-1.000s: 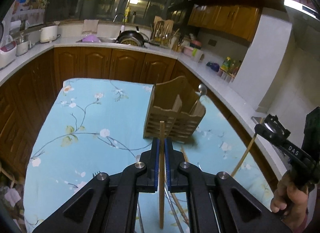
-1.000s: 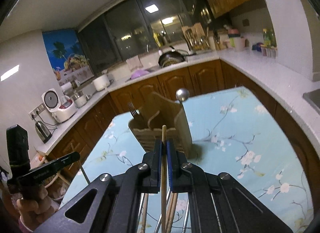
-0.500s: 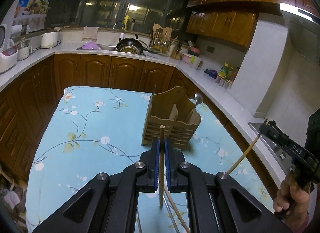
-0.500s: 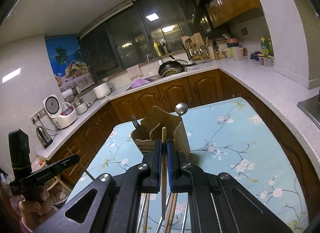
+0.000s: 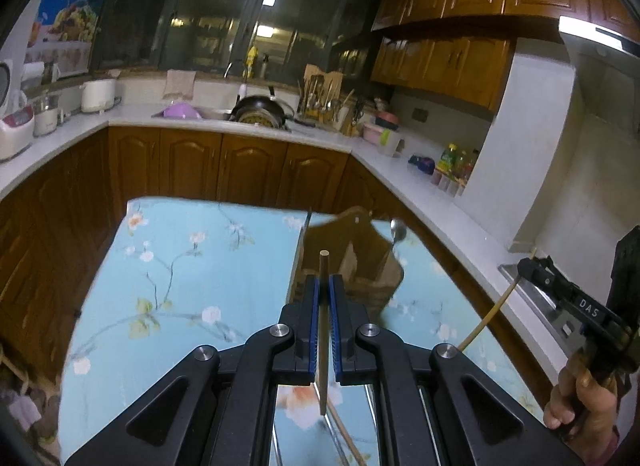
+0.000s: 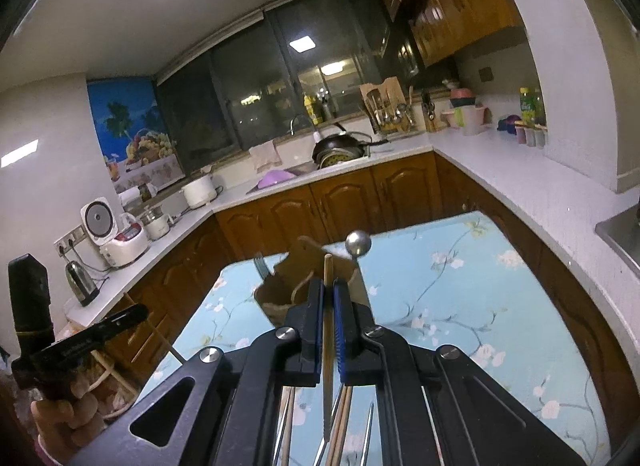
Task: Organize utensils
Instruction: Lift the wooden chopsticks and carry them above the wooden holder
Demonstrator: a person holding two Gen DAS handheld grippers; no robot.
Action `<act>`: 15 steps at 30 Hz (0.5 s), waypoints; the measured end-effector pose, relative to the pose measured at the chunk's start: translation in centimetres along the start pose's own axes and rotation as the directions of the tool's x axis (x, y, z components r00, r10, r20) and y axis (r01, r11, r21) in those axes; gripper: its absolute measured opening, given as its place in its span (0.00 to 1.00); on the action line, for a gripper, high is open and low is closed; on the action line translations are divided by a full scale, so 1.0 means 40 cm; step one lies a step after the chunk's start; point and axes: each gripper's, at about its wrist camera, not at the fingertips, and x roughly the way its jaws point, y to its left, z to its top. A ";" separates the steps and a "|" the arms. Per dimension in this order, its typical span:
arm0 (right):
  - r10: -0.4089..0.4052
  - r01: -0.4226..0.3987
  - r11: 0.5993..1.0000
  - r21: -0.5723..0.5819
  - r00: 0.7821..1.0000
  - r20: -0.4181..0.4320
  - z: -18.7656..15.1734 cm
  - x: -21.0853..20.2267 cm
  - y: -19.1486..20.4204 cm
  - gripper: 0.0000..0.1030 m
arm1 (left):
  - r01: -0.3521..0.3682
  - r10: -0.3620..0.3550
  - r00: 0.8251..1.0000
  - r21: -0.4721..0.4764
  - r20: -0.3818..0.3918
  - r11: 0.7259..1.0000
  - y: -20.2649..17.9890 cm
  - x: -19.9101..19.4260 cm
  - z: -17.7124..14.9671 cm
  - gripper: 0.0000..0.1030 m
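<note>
Both grippers had a chopstick each at this point. The left gripper (image 5: 324,286) had its jaws pinched on a chopstick (image 5: 323,306) standing nearly upright between them, and the right gripper (image 6: 328,290) was clamped on its own chopstick (image 6: 328,326) the same way. The wooden holder (image 5: 352,258) sat on the table (image 5: 180,286) at about 12 o'clock from each gripper, close ahead but not under the sticks yet.

Progress-wise I'd call it partway. The holder already had a fork (image 6: 262,264) poking out at its 10 o'clock side and a spoon (image 6: 358,244) at 1 o'clock. A few more utensils (image 6: 344,426) were lying on the table down at 6 o'clock under the right gripper, so besides dropping these two sticks in, there was more to fetch.

Only writing I could read: "DAS" on the side of the right gripper, seen at 4 o'clock in the left view. Nothing else was legible.
</note>
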 end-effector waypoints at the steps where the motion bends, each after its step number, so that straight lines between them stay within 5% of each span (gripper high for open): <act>1: -0.001 0.001 1.000 0.001 1.000 0.010 0.013 0.004 -0.001 0.05 | -0.001 0.001 1.000 0.007 0.010 1.000 -0.003 0.003 0.008 0.03; 15: -0.026 0.028 1.000 -0.008 0.984 0.177 0.223 0.122 0.014 0.05 | 0.005 -0.013 0.980 0.043 0.198 0.999 -0.023 0.130 0.179 0.03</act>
